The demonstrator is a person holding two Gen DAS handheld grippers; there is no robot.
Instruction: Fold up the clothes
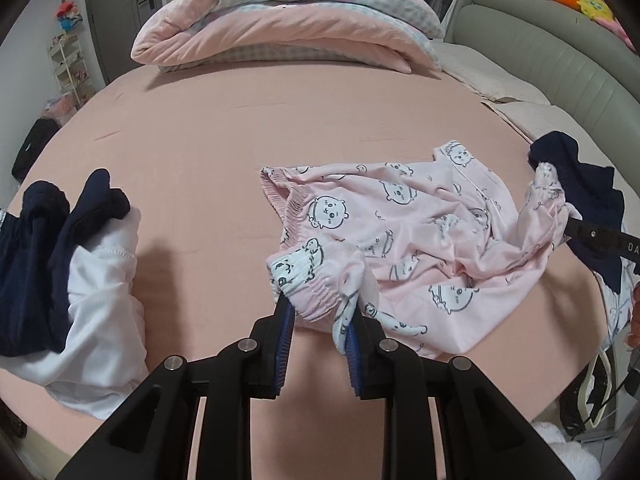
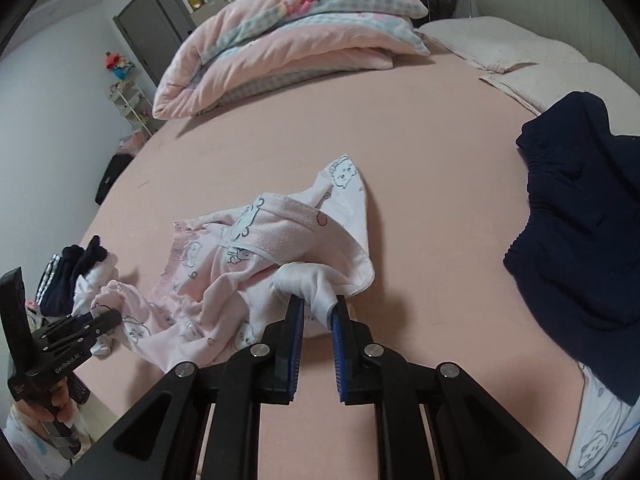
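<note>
Pink pyjama shorts (image 1: 420, 240) pinched in left tool (image 1: 320, 312), right tool (image 2: 318, 308)

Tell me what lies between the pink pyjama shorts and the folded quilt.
Only bare pink sheet lies between the pyjama shorts and folded quilt, seen in both wrist views.
</note>
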